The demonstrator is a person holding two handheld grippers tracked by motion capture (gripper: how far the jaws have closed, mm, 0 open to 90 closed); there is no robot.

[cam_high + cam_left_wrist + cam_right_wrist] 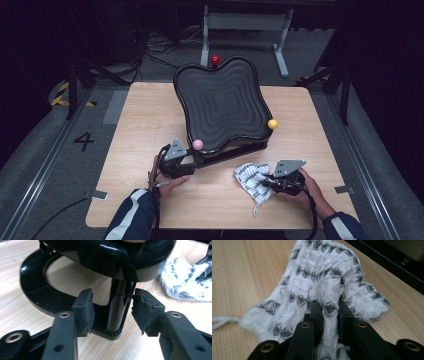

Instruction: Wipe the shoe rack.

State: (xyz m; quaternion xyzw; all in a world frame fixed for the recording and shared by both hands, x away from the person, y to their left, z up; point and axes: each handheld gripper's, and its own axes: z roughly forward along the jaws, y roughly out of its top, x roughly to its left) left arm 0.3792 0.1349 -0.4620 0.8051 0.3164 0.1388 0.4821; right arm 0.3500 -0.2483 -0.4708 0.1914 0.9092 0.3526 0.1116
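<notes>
— Cloth (322, 290), white with a grey pattern, sat bunched between the right claw's (329, 312) jaws, which were clamped on a fold of it; it lay on the counter (150, 115) near the front edge.

— And the left claw (112, 310)?

— Its jaws stood apart on either side of the black post (117, 307) under the tray (220, 100), not quite touching it.

— What lay beyond?

— The wavy black tray stood tilted on its stand, with a pink ball (198, 144) just beside the left claw, a yellow ball (272, 123) at the right edge and a red ball (215, 60) at the far edge.
</notes>
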